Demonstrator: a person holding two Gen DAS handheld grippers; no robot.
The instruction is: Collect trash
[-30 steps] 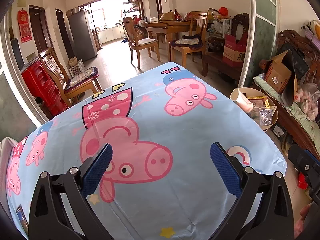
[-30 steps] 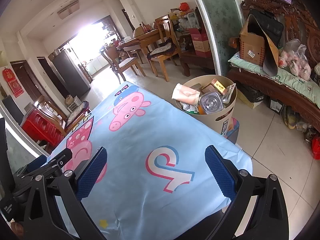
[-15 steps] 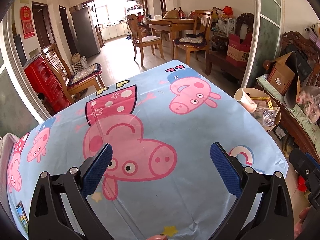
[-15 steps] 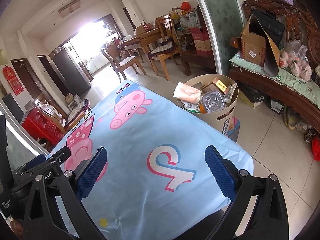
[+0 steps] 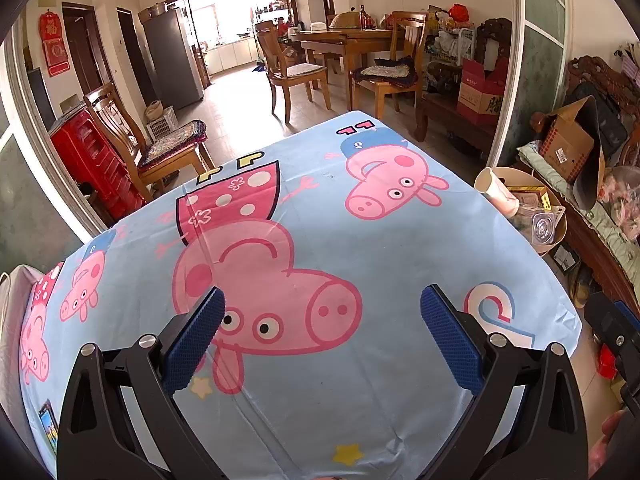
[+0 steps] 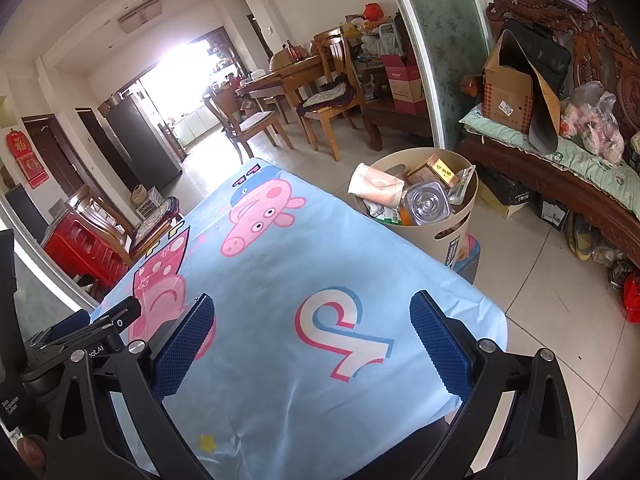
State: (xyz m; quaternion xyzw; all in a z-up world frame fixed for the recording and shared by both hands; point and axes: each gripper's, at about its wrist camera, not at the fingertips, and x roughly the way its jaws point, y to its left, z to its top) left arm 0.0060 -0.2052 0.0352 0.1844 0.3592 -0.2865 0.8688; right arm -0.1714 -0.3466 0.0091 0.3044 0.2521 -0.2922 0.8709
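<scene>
- The tablecloth (image 5: 360, 248) beneath both claws shows no litter; collecting looks finished, I judge.
- The full bin (image 6: 436, 232) stands ahead of your right claw (image 6: 312, 340), which is released and empty.
- Your left claw (image 5: 322, 336) is released too; next, check for strays.

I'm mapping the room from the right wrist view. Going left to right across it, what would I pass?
Red crate stack → blue cartoon tablecloth → beige trash bin → cardboard box on the carved wooden bench.
</scene>
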